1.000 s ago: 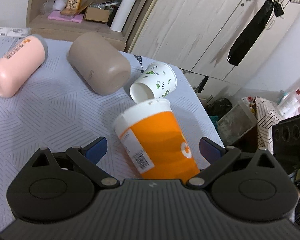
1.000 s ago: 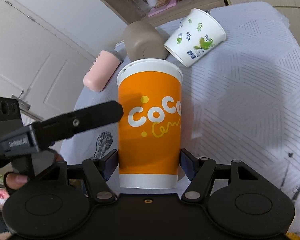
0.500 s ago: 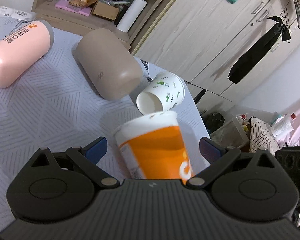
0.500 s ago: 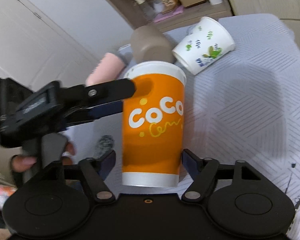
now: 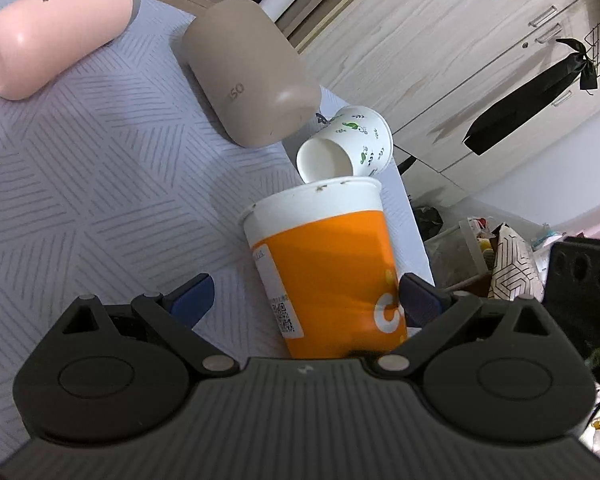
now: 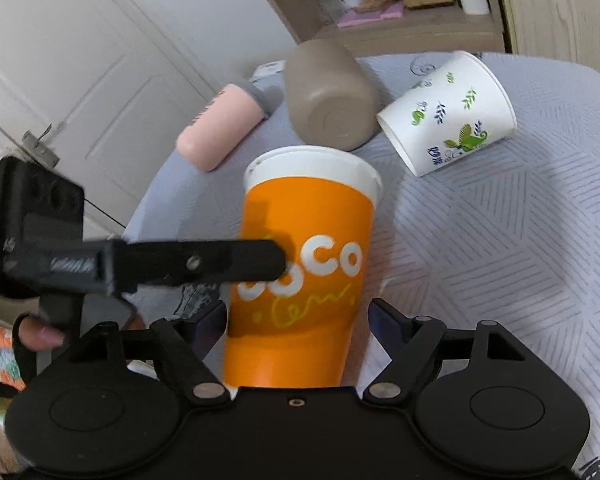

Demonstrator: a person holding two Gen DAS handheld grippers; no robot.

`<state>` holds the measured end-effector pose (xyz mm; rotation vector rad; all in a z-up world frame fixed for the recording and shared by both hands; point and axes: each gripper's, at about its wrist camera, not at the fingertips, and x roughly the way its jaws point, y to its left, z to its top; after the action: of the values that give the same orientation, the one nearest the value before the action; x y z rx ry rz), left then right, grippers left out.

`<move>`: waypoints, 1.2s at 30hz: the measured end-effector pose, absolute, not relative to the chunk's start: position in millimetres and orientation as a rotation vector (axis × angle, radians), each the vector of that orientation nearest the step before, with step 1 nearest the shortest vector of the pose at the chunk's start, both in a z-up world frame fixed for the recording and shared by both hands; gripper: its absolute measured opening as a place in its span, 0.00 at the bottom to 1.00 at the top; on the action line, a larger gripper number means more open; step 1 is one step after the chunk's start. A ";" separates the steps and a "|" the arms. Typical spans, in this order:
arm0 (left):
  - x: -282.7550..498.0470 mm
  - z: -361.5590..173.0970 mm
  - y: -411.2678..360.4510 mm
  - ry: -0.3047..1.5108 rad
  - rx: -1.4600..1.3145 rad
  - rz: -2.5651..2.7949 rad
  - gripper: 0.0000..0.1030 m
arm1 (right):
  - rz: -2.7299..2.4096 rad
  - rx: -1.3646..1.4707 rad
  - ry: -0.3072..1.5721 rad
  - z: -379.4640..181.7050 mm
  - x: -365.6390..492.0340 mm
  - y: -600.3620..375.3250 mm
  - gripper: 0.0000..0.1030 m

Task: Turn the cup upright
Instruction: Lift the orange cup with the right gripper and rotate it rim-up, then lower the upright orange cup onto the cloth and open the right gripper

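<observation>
An orange paper cup (image 5: 332, 264) with a white rim stands between the fingers of both grippers, mouth pointing away from each camera. It also shows in the right wrist view (image 6: 304, 264). My left gripper (image 5: 306, 298) is open around it; its right finger (image 5: 416, 298) touches the cup's side, the left finger stands apart. My right gripper (image 6: 298, 320) is open, its left finger close against the cup's lower part and a small gap at the right finger. A finger of the left gripper (image 6: 204, 264) crosses the cup in the right wrist view.
A taupe tumbler (image 5: 248, 72), a pink bottle (image 5: 56, 28) and a white leaf-print paper cup (image 5: 346, 142) lie on their sides on the grey patterned cloth (image 5: 80, 184). The table edge drops off at the right (image 5: 412, 216). Shelves and cabinets stand behind.
The left gripper has moved in lower around the cup, its finger now across the cup's middle. The right gripper's fingers have opened slightly off the cup.
</observation>
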<state>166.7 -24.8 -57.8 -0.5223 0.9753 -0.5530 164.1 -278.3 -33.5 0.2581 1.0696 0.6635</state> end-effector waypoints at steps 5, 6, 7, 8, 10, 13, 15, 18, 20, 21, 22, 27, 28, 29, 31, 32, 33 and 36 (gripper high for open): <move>166.3 -60.0 -23.5 0.962 -0.529 -0.567 0.97 | 0.698 0.414 1.151 -44.6 178.4 -289.3 0.73; 167.0 -60.3 -23.9 0.958 -0.530 -0.571 0.96 | 0.697 0.422 1.151 -44.6 178.7 -290.3 0.73; 166.9 -60.5 -24.6 0.954 -0.527 -0.569 0.95 | 0.698 0.425 1.149 -44.2 177.9 -289.8 0.73; 167.0 -59.8 -26.3 0.952 -0.517 -0.568 0.93 | 0.698 0.424 1.147 -43.5 176.5 -289.8 0.73; 167.1 -57.5 -31.4 0.957 -0.485 -0.598 0.85 | 0.705 0.405 1.145 -43.1 174.7 -287.1 0.73; 164.5 -53.8 -36.1 0.961 -0.449 -0.617 0.81 | 0.713 0.372 1.133 -41.8 170.5 -279.2 0.73; 160.0 -49.3 -36.0 0.938 -0.422 -0.631 0.80 | 0.724 0.354 1.117 -40.4 168.2 -274.7 0.73; 153.9 -43.7 -34.5 0.914 -0.384 -0.647 0.80 | 0.738 0.335 1.091 -38.2 162.5 -271.2 0.73; 147.8 -38.9 -33.2 0.889 -0.353 -0.659 0.80 | 0.745 0.304 1.063 -35.7 158.7 -267.1 0.73; 144.6 -35.8 -32.7 0.872 -0.334 -0.666 0.80 | 0.750 0.285 1.048 -33.3 156.2 -266.9 0.73; 140.5 -31.9 -32.4 0.842 -0.313 -0.674 0.79 | 0.755 0.259 1.024 -29.9 152.1 -265.4 0.73; 125.5 -15.4 -26.1 0.689 -0.251 -0.707 0.76 | 0.762 0.164 0.895 -18.8 135.3 -252.4 0.73; 124.1 -13.5 -24.8 0.678 -0.239 -0.702 0.76 | 0.761 0.149 0.873 -17.6 132.8 -249.4 0.73; 122.3 -11.4 -23.4 0.664 -0.220 -0.697 0.76 | 0.761 0.124 0.846 -17.0 129.8 -245.6 0.73; 119.8 -7.5 -21.3 0.639 -0.190 -0.688 0.76 | 0.760 0.072 0.791 -16.0 123.5 -238.6 0.73; 118.5 -5.6 -20.2 0.627 -0.173 -0.683 0.76 | 0.760 0.055 0.775 -15.2 122.8 -235.9 0.73; 115.9 -4.0 -18.2 0.609 -0.153 -0.681 0.76 | 0.758 0.034 0.756 -14.7 122.9 -232.4 0.73; 112.2 0.8 -17.6 0.550 -0.084 -0.669 0.76 | 0.741 -0.057 0.687 -12.2 121.4 -221.7 0.73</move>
<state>112.2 -17.6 0.8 -0.0836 0.5503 -0.6691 121.4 -221.7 -12.2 -0.0570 0.6872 0.7408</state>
